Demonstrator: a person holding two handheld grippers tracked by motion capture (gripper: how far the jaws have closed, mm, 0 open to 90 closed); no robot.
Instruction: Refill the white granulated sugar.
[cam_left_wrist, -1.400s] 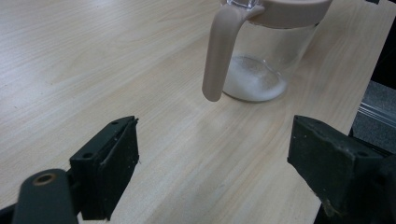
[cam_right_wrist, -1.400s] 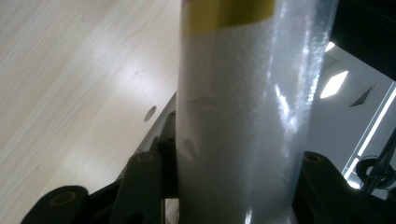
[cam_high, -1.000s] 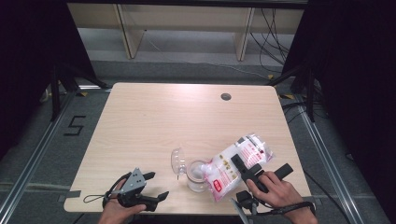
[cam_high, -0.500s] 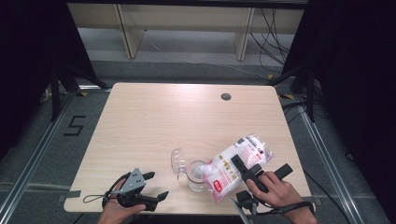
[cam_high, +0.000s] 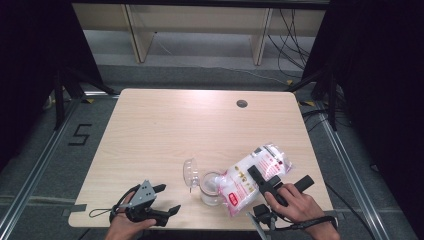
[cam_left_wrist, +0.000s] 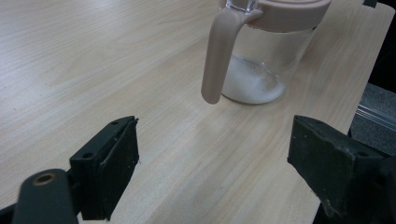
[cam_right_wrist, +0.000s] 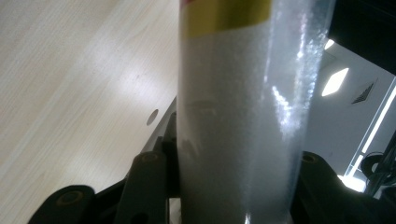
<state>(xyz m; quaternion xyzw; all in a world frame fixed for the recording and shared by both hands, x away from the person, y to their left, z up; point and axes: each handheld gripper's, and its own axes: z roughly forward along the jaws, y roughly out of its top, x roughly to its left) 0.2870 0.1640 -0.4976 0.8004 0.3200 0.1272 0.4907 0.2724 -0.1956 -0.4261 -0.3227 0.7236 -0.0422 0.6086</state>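
A clear glass jar (cam_high: 210, 188) stands near the table's front edge, its hinged lid (cam_high: 190, 172) flipped open to the left. In the left gripper view the jar (cam_left_wrist: 261, 60) has a pale pink rim and handle (cam_left_wrist: 217, 56) and a little white powder at the bottom. A clear plastic bag of white granules (cam_high: 252, 176) with red print lies tilted, its lower end at the jar's mouth. My right gripper (cam_high: 278, 180) is shut on the bag (cam_right_wrist: 238, 116), which stands between the jaws. My left gripper (cam_high: 167, 198) rests open at the front left, pointing toward the jar.
The light wooden table (cam_high: 165, 130) has a round cable hole (cam_high: 242, 104) at the back right. Its front edge lies close under both hands. A metal frame and dark curtains surround the table, with shelving behind.
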